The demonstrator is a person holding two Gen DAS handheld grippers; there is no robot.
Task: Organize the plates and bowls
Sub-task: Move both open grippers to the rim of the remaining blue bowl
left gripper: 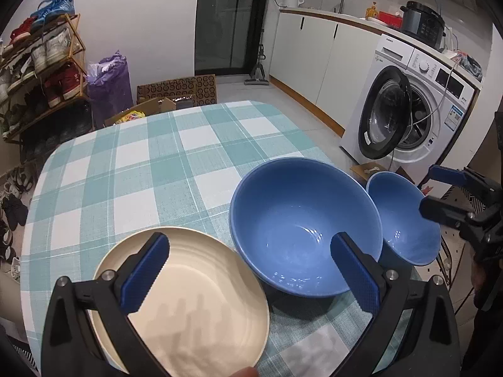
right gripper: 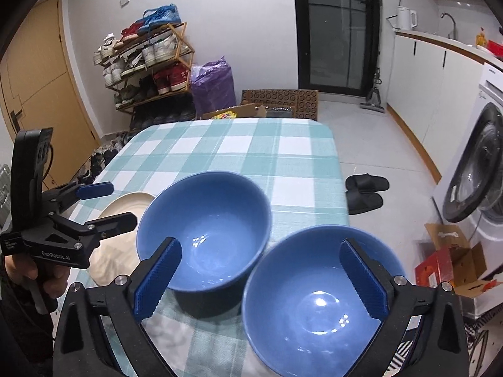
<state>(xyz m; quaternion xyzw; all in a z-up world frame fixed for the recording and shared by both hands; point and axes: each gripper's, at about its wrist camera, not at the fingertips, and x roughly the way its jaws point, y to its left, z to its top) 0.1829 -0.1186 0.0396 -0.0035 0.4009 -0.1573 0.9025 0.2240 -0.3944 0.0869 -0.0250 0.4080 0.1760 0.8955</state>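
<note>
Left gripper (left gripper: 250, 278): I read jaws spread, above cream ribbed plate (left gripper: 188, 308).
Right gripper (right gripper: 262, 278): jaws spread; small glossy blue bowl (right gripper: 317, 301) at 5 o'clock.

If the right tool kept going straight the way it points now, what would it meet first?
Probably the nearer blue bowl: the right tool is open, one finger over that bowl. Depth is unclear; it might pass above the rim.

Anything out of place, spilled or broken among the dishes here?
Nothing spilled or broken. One oddity: the right-hand blue bowl sits at the table's right edge and seems to overhang it. The other blue bowl and cream plate sit upright and empty.
</note>
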